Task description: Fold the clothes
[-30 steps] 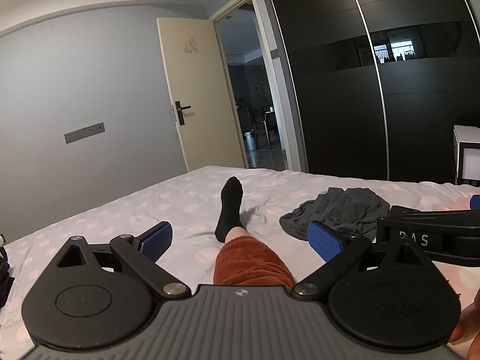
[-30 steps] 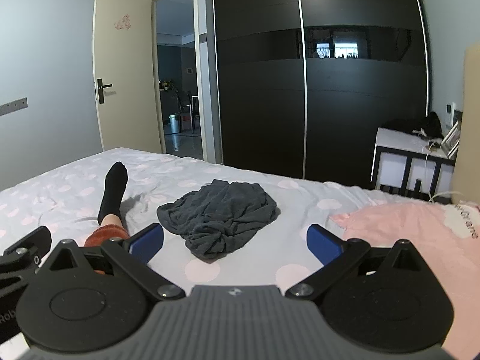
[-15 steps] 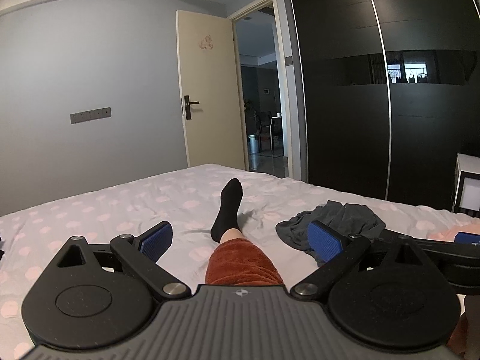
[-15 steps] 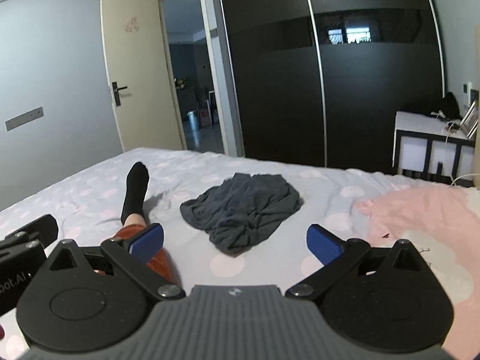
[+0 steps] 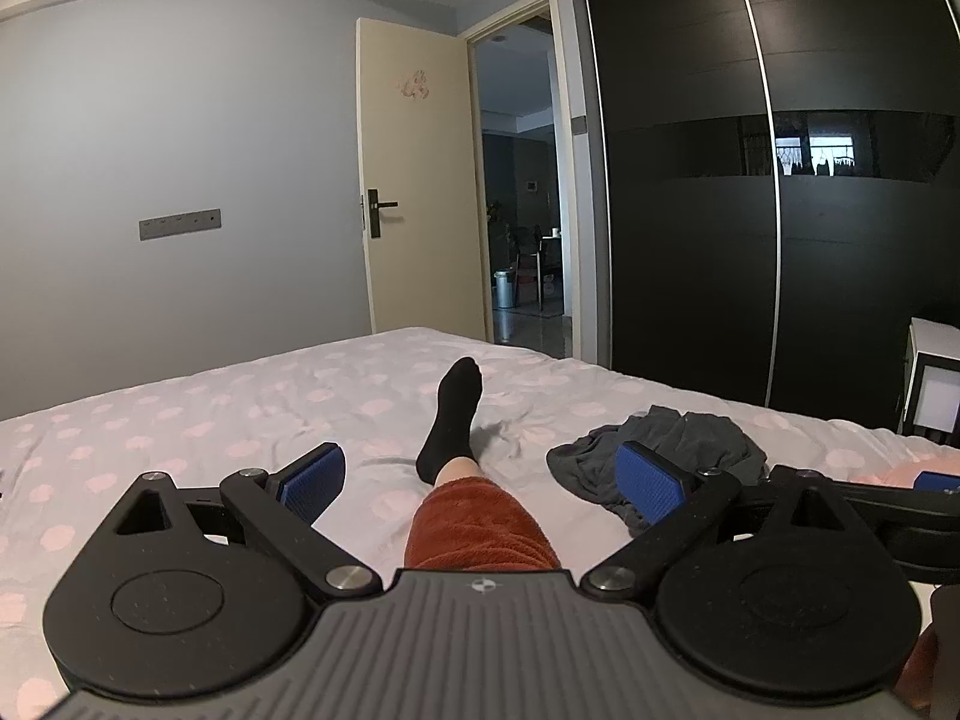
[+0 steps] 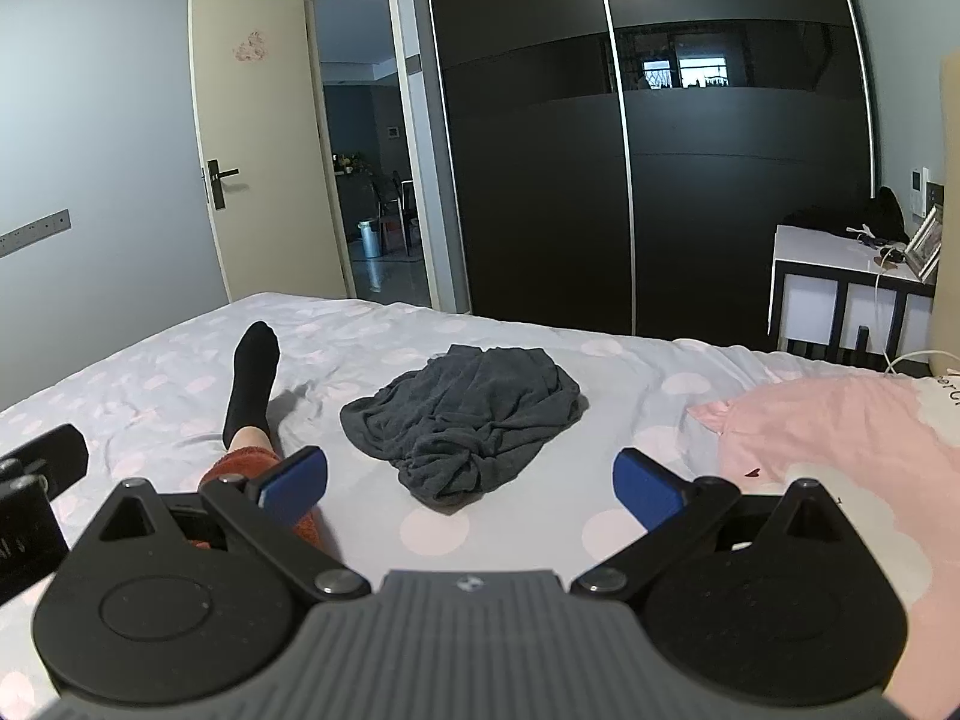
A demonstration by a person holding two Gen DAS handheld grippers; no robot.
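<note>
The dark grey garment [image 6: 462,420] lies crumpled mid-bed [image 6: 630,360], likely soft, light and floppy; pinch a free hem edge. Left tool [image 5: 480,480] and right tool [image 6: 471,480] gape wide, empty.

Crumpled matt grey cloth garment [image 6: 465,417], soft polka-dot cotton bedsheet [image 6: 528,354], glossy black wardrobe [image 6: 660,150], fuzzy rust fleece trouser leg [image 5: 480,531]

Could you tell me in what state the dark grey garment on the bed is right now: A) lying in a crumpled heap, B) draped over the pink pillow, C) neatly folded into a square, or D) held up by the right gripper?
A: the dark grey garment lies bunched and wrinkled on the bed, with both grippers open and off it.
</note>
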